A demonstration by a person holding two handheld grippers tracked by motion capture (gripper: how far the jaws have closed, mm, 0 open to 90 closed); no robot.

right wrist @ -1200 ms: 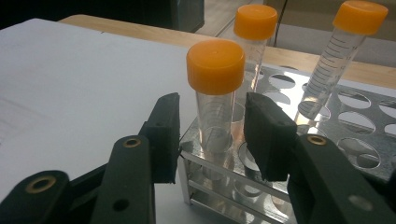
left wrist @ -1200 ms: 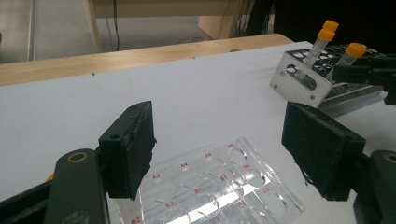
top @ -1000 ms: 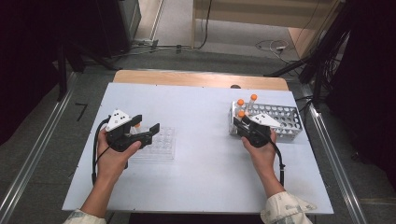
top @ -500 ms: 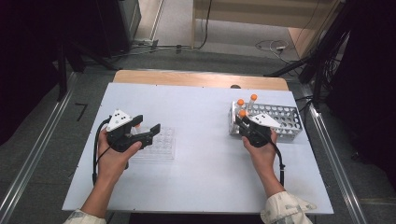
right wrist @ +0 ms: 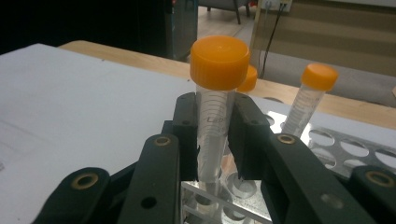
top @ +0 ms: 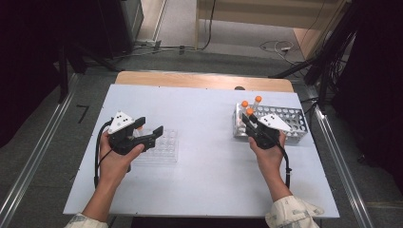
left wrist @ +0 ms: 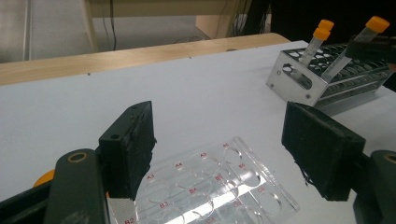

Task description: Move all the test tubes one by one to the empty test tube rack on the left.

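Observation:
My right gripper (right wrist: 214,116) is shut on a clear tube with an orange cap (right wrist: 218,60), and the tube's lower end stands in the metal rack (right wrist: 336,144). From above, this gripper (top: 247,118) sits at the rack's (top: 290,118) left end, where the held tube (top: 249,112) rises beside two more orange-capped tubes (top: 257,99). My left gripper (top: 151,127) is open and hangs just over a clear well plate (top: 164,149). In its own view the left gripper (left wrist: 222,116) holds nothing, and the well plate (left wrist: 210,186) lies below its jaws.
The white tabletop (top: 204,114) has a wooden strip (top: 204,80) along its far edge. Metal rails (top: 332,142) run along both sides of the table. The rack (left wrist: 299,79) stands far off at the right in the left gripper view.

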